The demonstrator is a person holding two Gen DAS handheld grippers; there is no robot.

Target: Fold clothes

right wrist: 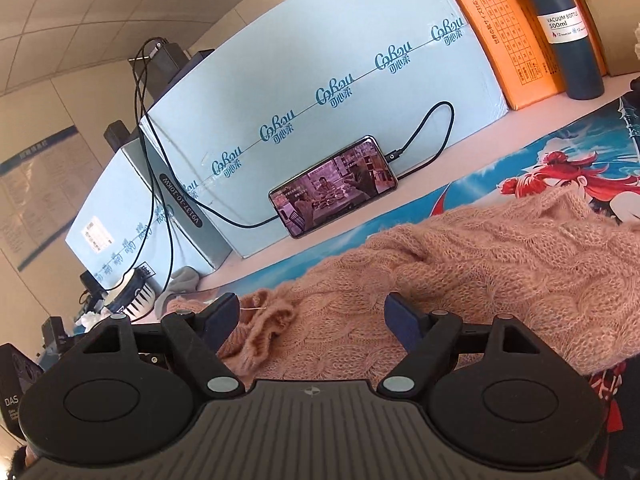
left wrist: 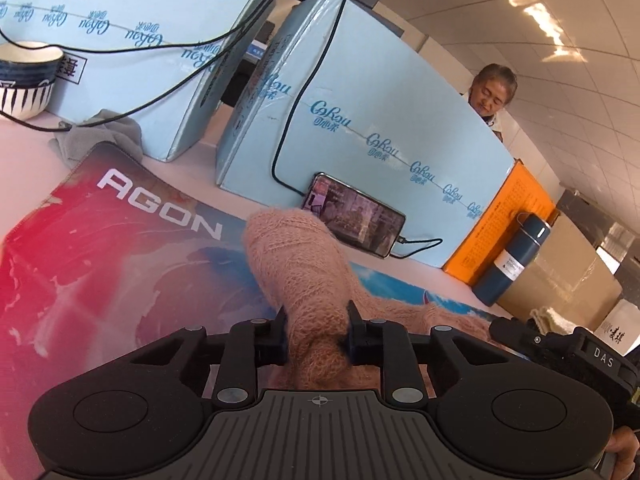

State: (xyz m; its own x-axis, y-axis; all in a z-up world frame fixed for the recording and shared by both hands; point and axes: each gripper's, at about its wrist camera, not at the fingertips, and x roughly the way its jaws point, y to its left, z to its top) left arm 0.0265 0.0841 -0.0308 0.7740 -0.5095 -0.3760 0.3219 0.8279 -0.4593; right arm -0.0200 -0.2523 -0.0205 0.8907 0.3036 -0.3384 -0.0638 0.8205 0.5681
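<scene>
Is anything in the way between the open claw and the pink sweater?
No, nothing visible. The right claw is open just over the sweater, with only knit between and below its fingers. The left claw is already shut on a bunched part of it.

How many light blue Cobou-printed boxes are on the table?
2: one large box behind the propped phone, another box further left, near the striped bowl. More may be hidden.
</scene>
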